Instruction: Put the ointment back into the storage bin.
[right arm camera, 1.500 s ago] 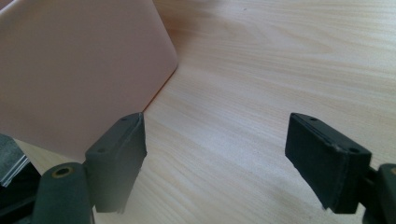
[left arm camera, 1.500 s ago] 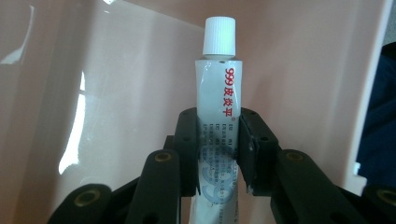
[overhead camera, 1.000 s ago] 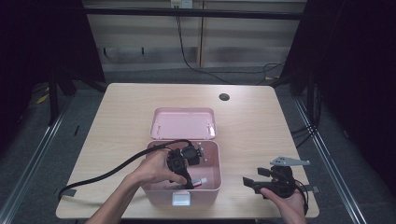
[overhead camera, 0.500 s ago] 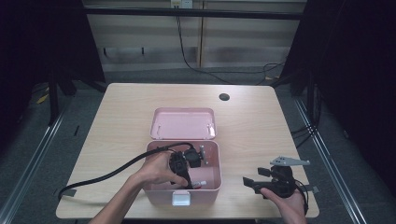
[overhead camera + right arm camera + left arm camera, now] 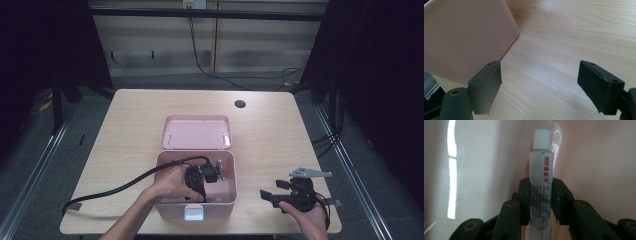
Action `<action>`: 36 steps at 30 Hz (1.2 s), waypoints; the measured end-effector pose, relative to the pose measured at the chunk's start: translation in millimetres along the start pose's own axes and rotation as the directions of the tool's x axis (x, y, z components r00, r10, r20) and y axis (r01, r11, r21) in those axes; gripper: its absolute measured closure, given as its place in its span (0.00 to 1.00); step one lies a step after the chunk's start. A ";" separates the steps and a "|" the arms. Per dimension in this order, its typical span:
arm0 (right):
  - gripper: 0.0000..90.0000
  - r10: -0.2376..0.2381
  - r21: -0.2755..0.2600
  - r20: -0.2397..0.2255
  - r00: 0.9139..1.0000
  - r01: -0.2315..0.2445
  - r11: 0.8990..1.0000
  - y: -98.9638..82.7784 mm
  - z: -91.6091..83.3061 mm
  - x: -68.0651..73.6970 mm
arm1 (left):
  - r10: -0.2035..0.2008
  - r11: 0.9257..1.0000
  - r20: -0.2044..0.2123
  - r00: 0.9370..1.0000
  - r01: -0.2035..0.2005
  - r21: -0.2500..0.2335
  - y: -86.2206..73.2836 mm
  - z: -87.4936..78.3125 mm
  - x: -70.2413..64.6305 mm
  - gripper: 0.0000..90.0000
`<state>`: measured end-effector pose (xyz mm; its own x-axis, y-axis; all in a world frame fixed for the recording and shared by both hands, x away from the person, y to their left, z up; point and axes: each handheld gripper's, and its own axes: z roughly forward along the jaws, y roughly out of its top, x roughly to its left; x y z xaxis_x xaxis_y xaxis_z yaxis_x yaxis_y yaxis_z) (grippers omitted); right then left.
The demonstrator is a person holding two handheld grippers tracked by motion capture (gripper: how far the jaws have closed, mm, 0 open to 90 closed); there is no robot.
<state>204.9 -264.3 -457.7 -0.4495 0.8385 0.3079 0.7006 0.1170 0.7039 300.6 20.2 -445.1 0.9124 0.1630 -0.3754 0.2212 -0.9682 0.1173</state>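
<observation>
A pink box [image 5: 234, 175] stands open at the table's near middle, its lid [image 5: 196, 132] laid back behind it. My left gripper [image 5: 198, 191] reaches down inside the box. In the left gripper view the left gripper [image 5: 541, 200] is shut on a white tube [image 5: 541, 170] with a white ribbed cap and red print, close to the box's pink inner wall [image 5: 486, 170]. My right gripper [image 5: 268, 195] rests by the box's right side, near the front edge. Its jaws [image 5: 540, 82] stand wide open over bare wood, with the box's outer wall [image 5: 466, 37] to their left.
The left gripper's thick black cable [image 5: 115, 190] trails left across the wooden table [image 5: 270, 135] to its edge. A dark round hole [image 5: 240, 104] sits at the far right of the tabletop. A white latch [image 5: 194, 213] is on the box's front.
My left hand has sunk a little lower into the pink box with the tube in its jaws. The right gripper has stayed where it was.
</observation>
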 end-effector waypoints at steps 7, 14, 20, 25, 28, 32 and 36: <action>0.21 0.002 -0.001 0.000 1.000 -0.002 1.000 0.0 0.0 -0.1 | 0.003 1.000 0.006 1.000 -0.003 0.004 0.3 3.4 0.4 0.78; 0.21 0.002 -0.001 -0.001 1.000 -0.002 1.000 0.0 -0.3 0.0 | -0.007 1.000 0.008 1.000 0.007 0.022 1.3 9.0 2.1 0.77; 0.21 0.000 0.001 -0.001 1.000 0.000 1.000 0.0 0.1 -0.1 | -0.027 1.000 -0.008 1.000 0.027 0.001 1.2 5.4 0.5 0.74; 0.21 0.003 -0.002 0.001 1.000 -0.003 1.000 0.0 -0.2 -0.1 | -0.021 1.000 -0.005 1.000 0.021 -0.015 -0.2 2.0 -0.2 0.71; 0.21 0.000 0.000 0.000 1.000 0.000 1.000 0.1 0.0 0.0 | -0.023 0.999 -0.003 1.000 0.023 -0.029 -0.5 -0.8 -2.1 0.68; 0.21 -0.001 0.001 0.000 1.000 0.001 1.000 0.2 -0.2 0.1 | -0.023 0.999 -0.001 1.000 0.023 -0.035 -1.6 -5.1 -3.7 0.67; 0.21 -0.001 0.001 -0.001 1.000 0.001 1.000 0.2 -0.2 0.1 | -0.042 0.997 -0.047 0.998 0.039 -0.072 -3.9 -14.6 -7.4 0.65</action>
<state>204.9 -264.3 -457.4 -0.4506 0.8381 0.3074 0.7005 0.1185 0.7037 298.1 25.6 -429.3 0.9173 0.2124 -0.3368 0.2807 -0.9449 0.1686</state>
